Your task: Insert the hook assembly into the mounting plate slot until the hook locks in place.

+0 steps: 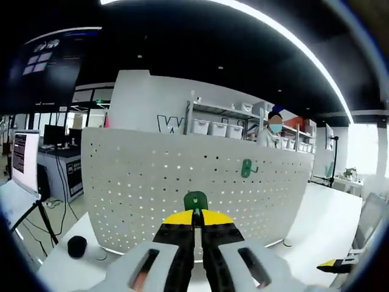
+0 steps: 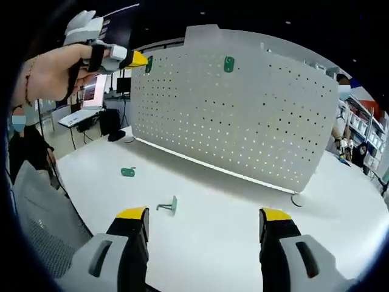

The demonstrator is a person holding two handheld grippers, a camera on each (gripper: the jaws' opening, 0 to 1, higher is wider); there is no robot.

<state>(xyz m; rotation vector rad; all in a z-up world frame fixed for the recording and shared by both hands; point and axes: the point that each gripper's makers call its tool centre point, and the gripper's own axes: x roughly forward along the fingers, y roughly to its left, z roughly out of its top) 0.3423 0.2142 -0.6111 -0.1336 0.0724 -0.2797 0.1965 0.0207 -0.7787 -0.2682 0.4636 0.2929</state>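
The hook assembly [image 1: 196, 201] sat pinched between my left gripper's [image 1: 196, 220] yellow-tipped jaws, its green plate poking up just above the tips, and I held it up in front of the white pegboard [image 1: 152, 182] without touching it. From the right gripper view I saw that same left gripper [image 2: 138, 59] raised high by a hand [image 2: 51, 73] near the board's upper left corner, a bit of green at its tip.

One green hook [image 1: 247, 168] was already mounted on the board, up and to the right of the piece I carried; in the right gripper view it showed near the top edge [image 2: 228, 63]. The board [image 2: 243, 115] stood upright on a white table [image 2: 231, 213].

My right gripper [image 2: 206, 220] hung low over the table with its jaws spread wide and nothing between them. Just ahead of its left jaw a loose green hook [image 2: 169, 206] lay on the tabletop, and farther left lay a small green plate [image 2: 127, 172], well apart from the board.

A black round object [image 1: 77, 246] rested on the table at the board's left foot.
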